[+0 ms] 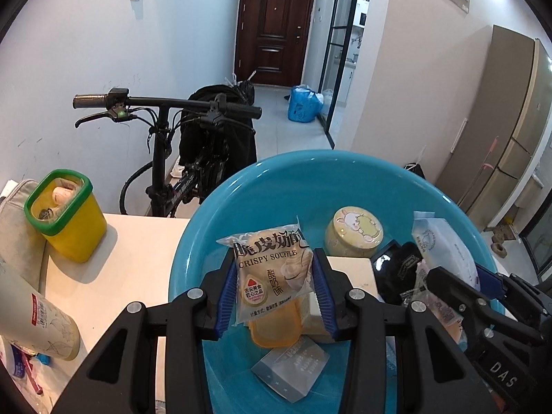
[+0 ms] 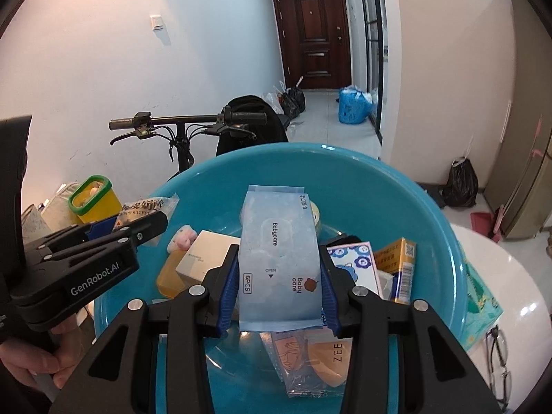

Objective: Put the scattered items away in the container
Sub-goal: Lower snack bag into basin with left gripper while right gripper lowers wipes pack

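A big teal basin [image 1: 276, 186] [image 2: 431, 214] stands on the white table and holds several items. My left gripper [image 1: 276, 288] is shut on a Crispy Souffle snack packet [image 1: 272, 269], held above the basin's inside. My right gripper [image 2: 279, 288] is shut on a pale blue Babycare wipes pack [image 2: 279, 258], also over the basin. Each gripper shows in the other's view: the right gripper [image 1: 462, 283] at the right, the left gripper [image 2: 138, 227] at the left. Inside lie a round yellow tin [image 1: 355, 233], a cream box [image 2: 207, 255], an orange case [image 1: 276, 327] and a yellow carton [image 2: 396, 262].
A yellow tub with a green rim [image 1: 65, 214] and a white bottle [image 1: 38, 324] sit left of the basin. Spectacles [image 2: 500, 369] and a green packet [image 2: 479, 307] lie at the right. A bicycle [image 1: 179, 131] stands behind the table. A hand [image 2: 34, 362] holds the left gripper.
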`<state>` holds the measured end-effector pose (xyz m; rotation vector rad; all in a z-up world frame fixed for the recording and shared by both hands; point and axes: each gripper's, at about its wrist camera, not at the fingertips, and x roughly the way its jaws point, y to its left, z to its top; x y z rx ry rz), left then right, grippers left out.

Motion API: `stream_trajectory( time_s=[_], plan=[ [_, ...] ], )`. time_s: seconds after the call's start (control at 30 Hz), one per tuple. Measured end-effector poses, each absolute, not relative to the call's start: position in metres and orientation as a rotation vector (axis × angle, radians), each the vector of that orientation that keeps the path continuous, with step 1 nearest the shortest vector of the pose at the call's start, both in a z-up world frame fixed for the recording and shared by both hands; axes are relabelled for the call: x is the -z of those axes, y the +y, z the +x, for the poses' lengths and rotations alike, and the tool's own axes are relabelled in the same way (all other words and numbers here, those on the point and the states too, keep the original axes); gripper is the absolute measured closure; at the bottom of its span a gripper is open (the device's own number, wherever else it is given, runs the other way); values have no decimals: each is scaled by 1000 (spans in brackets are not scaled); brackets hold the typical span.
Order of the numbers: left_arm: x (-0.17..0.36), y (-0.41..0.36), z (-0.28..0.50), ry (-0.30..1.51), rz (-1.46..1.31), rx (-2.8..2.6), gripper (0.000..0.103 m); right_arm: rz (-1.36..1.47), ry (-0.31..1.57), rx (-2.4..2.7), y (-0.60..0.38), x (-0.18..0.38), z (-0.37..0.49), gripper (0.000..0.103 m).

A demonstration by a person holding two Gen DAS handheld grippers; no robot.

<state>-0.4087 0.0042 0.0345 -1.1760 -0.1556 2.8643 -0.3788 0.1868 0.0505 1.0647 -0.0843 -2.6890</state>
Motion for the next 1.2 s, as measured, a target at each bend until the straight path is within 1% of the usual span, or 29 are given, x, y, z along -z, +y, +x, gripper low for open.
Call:
stream_trajectory(
  time_s=[0.53, 0.57, 0.6, 0.63, 0.67, 1.03, 1.07, 1.1, 1.17, 1.2],
  plan=[
    [-20, 4, -420, -155, -1292, -2812, 58, 1102, -101, 2688, 193, -45, -385, 62],
    [-20, 4, -420, -157, -1297, -2807, 52, 1102, -101, 2688, 193, -45, -385, 62],
    [-20, 4, -421, -163, -1303, -2802, 49, 1103, -101, 2688, 193, -45, -385, 62],
    [-20, 3, -421, -169, -1301, -2802, 38, 1104, -101, 2687, 193, -45, -385, 62],
    [-20, 3, -421, -175, -1296, -2806, 30, 1105, -101, 2686, 193, -45, -385, 62],
    [-42, -8, -412, -210, -1207, -2873, 26, 1124, -91, 2672, 190, -41, -387, 61],
    [-44, -9, -410, -207, -1193, -2882, 26, 1129, -89, 2666, 189, -41, -387, 54],
    [-47, -9, -408, -203, -1177, -2893, 26, 1127, -90, 2662, 189, -41, -386, 40],
    [-54, -9, -404, -188, -1144, -2915, 26, 1109, -99, 2672, 190, -43, -384, 31],
    [-57, -9, -403, -180, -1129, -2925, 26, 1107, -100, 2682, 190, -44, -383, 31]
  ],
)
